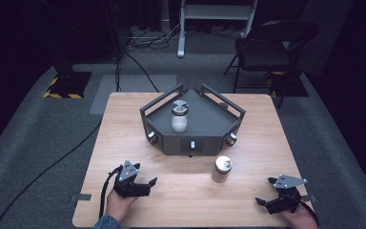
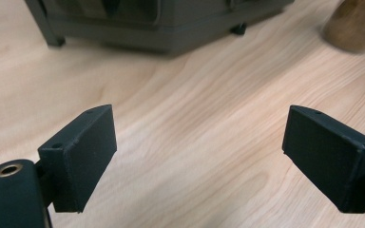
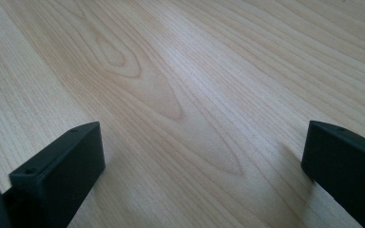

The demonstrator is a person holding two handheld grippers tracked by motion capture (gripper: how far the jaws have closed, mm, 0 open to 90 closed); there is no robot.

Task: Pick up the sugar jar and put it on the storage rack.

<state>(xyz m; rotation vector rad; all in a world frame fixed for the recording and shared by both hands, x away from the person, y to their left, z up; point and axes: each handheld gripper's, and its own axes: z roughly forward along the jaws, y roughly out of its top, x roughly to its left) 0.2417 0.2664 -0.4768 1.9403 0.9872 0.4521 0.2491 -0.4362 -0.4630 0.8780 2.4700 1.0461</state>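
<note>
Left gripper (image 1: 145,185) low over the near left part of the wooden table (image 1: 124,124), jaws spread wide, nothing between them, bare wood under the pads. Right gripper (image 1: 265,202) at the near right corner, jaws likewise wide apart and empty over the grain. Brown jar (image 1: 223,170) with a shiny lid upright on the table, just in front of the dark tray's (image 1: 209,126) near wall, right of centre; well apart from both grippers, beyond them and between them, nearer the right one. In the left gripper view, brown jar (image 2: 356,23) at upper right, far past the jaws. White jar (image 1: 179,117) upright inside the tray, toward its left side.
</note>
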